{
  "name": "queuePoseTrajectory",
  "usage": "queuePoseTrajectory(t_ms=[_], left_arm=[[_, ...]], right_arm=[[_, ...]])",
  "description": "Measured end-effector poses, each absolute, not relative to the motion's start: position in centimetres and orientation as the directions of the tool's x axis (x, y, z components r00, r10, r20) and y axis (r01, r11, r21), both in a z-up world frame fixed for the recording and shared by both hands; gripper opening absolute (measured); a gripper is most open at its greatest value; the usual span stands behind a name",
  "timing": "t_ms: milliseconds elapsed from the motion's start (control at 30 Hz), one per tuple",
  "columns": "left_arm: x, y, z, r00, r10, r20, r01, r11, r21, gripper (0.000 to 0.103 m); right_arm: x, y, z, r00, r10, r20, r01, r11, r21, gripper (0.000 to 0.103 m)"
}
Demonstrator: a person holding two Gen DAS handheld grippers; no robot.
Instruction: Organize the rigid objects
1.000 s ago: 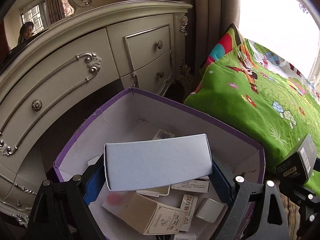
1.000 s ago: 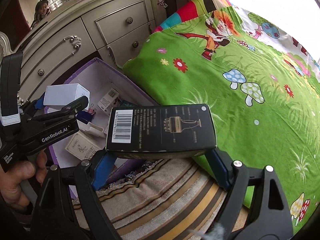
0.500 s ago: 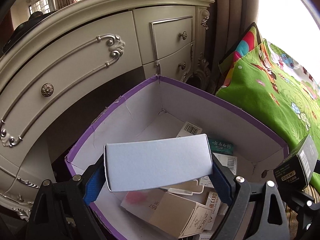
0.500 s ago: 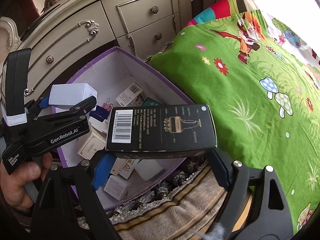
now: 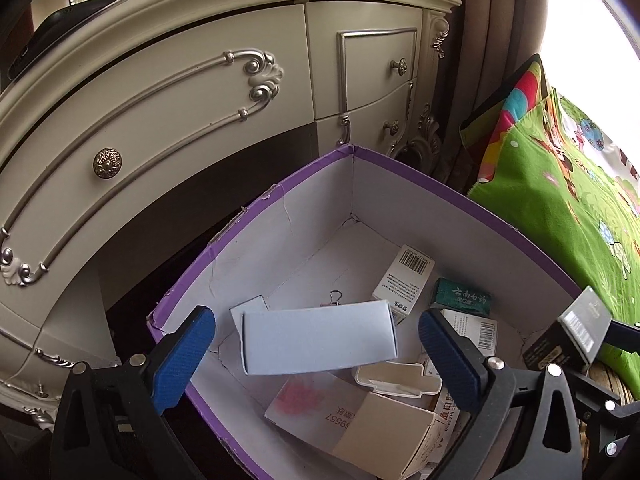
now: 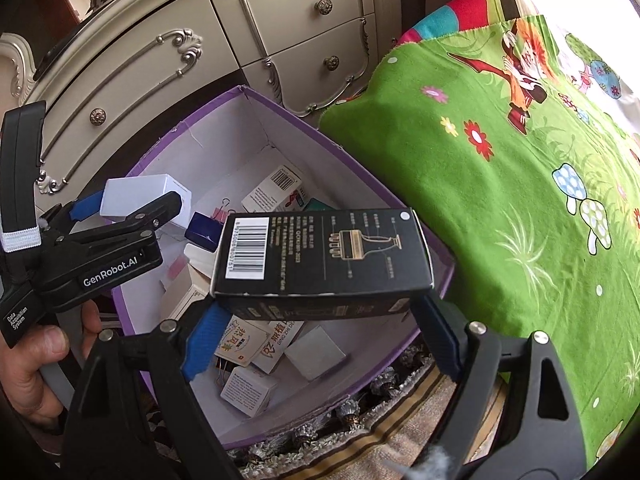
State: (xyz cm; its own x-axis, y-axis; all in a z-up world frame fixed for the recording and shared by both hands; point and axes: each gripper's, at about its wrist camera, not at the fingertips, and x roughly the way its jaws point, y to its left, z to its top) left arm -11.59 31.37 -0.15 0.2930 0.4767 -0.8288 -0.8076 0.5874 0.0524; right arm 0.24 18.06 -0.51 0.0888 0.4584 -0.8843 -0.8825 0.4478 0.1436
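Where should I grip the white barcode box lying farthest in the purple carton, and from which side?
Probably across the long sides of the white barcode box, mid-length, from above: it lies flat, and the walls of the purple carton block sideways approach.

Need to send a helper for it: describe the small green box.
Beside the cream dresser stands a purple-edged carton. Inside, by the wall nearest the green blanket, lies the small green box. Only it is dark green; its neighbours are white.

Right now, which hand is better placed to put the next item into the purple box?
Right. The right gripper holds the black box over the purple box. The left gripper is opening, its pads clear of the white box.
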Motion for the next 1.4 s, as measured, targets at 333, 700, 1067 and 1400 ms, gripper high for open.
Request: queuePoseTrajectory(t_ms=[333, 700, 1067, 1400], left_arm=[[-11.4, 30.2, 0.1, 0.289, 0.465, -0.837, -0.787, 0.613, 0.069, 0.103], [-13.0, 25.2, 3.1, 0.344, 0.446, -0.827, -0.735, 0.675, 0.058, 0.103], [-14.8, 20.3, 4.5, 0.295, 0.457, -0.839, -0.696, 0.704, 0.139, 0.103], [-14.7, 20.3, 4.4, 0.276, 0.465, -0.841, -0.707, 0.691, 0.149, 0.103]], right_arm=[[0.2, 16.7, 0.1, 0.086, 0.481, -0.873, -0.872, 0.461, 0.168, 0.097], [-0.9, 12.0, 1.1, 0.149, 0.529, -0.835, -0.855, 0.493, 0.160, 0.097], [-2.7, 8.2, 1.5, 0.198, 0.597, -0.777, -0.843, 0.508, 0.176, 0.097], [-2.5, 7.2, 1.3, 0.195, 0.622, -0.759, -0.828, 0.519, 0.213, 0.097]])
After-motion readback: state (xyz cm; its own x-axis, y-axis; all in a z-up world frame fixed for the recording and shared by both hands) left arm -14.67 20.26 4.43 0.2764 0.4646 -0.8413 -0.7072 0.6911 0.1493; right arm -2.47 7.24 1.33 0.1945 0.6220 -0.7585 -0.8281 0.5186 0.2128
